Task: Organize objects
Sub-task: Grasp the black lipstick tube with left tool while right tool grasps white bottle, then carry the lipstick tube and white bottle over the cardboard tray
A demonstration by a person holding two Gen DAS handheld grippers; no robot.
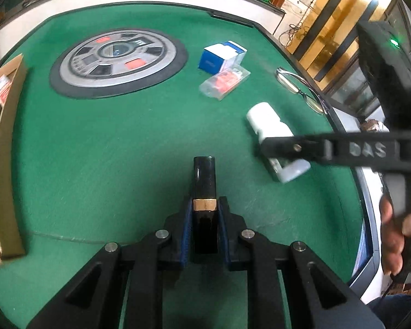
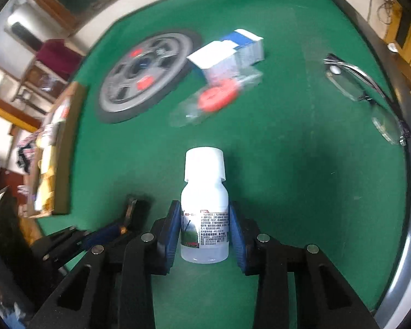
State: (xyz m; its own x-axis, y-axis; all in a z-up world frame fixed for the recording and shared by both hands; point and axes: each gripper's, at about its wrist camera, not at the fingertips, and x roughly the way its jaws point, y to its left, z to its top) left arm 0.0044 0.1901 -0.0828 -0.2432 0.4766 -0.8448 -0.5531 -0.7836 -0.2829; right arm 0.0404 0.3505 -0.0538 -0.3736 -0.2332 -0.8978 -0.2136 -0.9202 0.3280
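White bottle (image 2: 205,208) lies on the green counter (image 2: 301,192), cap pointing away, between the right tool (image 2: 205,230) pads; pads flank the label, contact on both sides unclear, grip not confirmed. Left tool (image 1: 204,224) clamped on a black tube with gold band (image 1: 204,192). Risks: smooth round bottle could slip or roll out if pads sit off-centre; a swing could clip the glasses (image 2: 370,93) near the counter edge, or both tools collide, being close together.
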